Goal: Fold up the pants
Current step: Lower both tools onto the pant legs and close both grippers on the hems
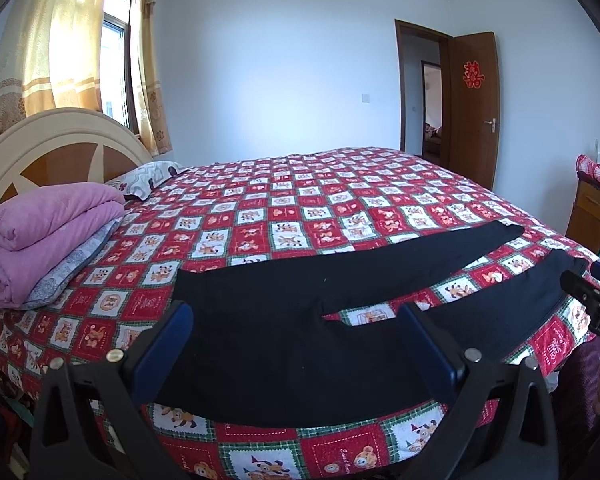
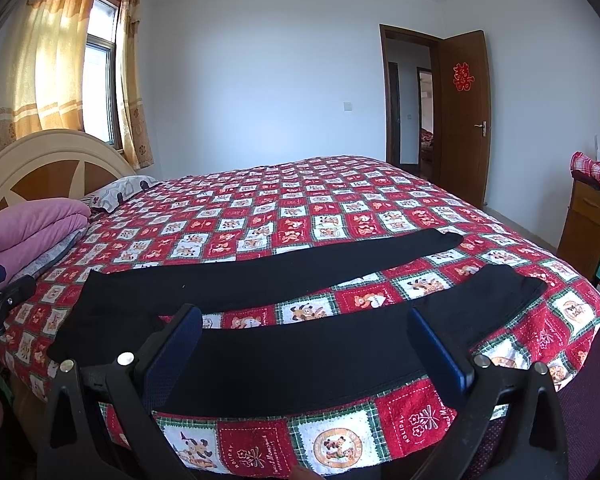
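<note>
- Fingers of the left gripper (image 1: 296, 344) stand wide apart and hold nothing; between and just beyond them lies the waist and seat of the flat black knit pants (image 1: 300, 320), spread near the front edge of the bed's red-and-white checked quilt with cartoon patches (image 1: 284, 208).
- Fingers of the right gripper (image 2: 306, 346) are likewise spread and empty; the nearer pant leg runs across between them, its cuff ahead of the right finger, while the farther leg lies beyond both fingertips, a strip of quilt between the legs.
- A sound first fold, as I judge it, lays the near leg over the far one: pinch the waist edge with the left fingers and the near cuff with the right.
- Lift both ends level so the soft cloth does not sag or bunch.
- Take only the pants, not the quilt beneath.
</note>
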